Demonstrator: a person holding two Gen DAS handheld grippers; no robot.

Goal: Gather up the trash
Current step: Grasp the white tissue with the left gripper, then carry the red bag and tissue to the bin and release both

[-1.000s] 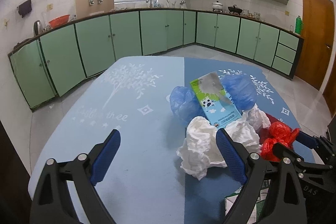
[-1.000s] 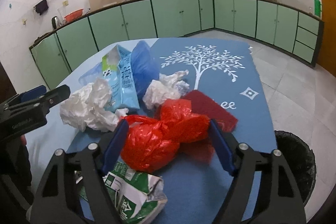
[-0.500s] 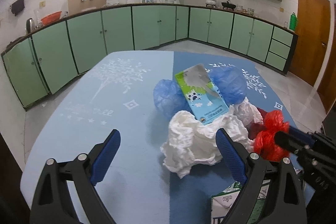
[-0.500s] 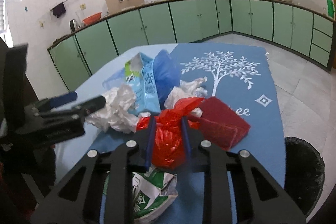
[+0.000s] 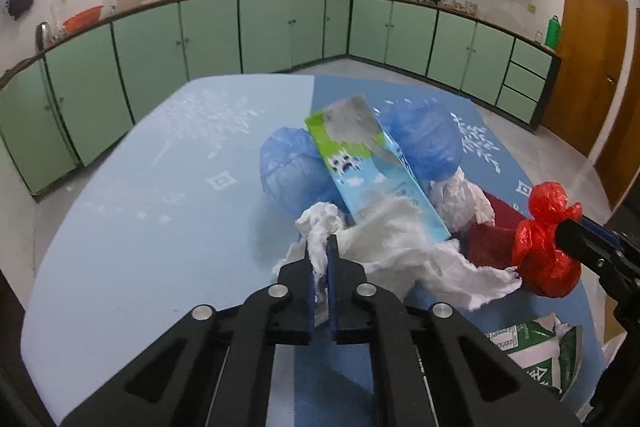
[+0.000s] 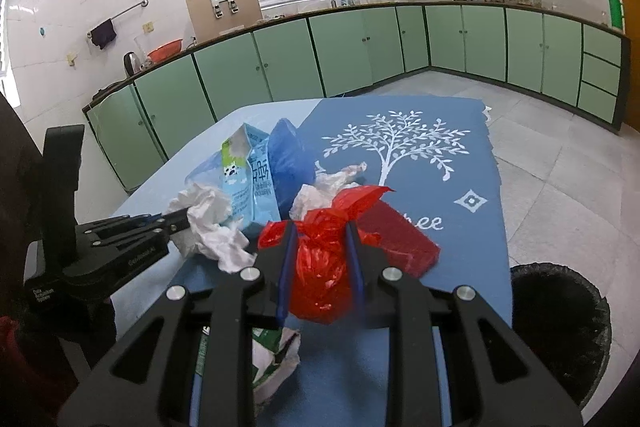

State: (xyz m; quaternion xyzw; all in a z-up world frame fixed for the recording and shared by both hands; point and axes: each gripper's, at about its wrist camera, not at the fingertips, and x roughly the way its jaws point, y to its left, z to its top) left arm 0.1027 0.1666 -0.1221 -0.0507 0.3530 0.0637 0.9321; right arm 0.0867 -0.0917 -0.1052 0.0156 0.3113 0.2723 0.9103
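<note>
The left tool (image 5: 320,255) points forward and down at the pile of trash on the blue counter (image 5: 160,211); its jaws have just been closing and now pinch the near edge of the crumpled white paper (image 5: 400,247), the blue pads nearly meeting with a fold of paper between them. The rest of that paper spreads to the right, resting against the light blue milk carton (image 5: 372,171), which lies tilted across two blue plastic bags (image 5: 292,175). The right tool (image 6: 320,247) also angles downward, and its jaws are clamped on the red plastic bag (image 6: 320,267), squeezing it at its middle so that it bulges below the pads and flares above them. In the left wrist view the red bag appears raised at the tip of the right tool, just beside a dark red block (image 5: 492,239) on the counter. A second wad of white paper (image 6: 320,187) sits behind the red bag, and a crushed green and white carton (image 6: 272,355) lies on the counter beneath the right tool. A black bin (image 6: 560,327) stands on the floor off the counter's right edge.
</note>
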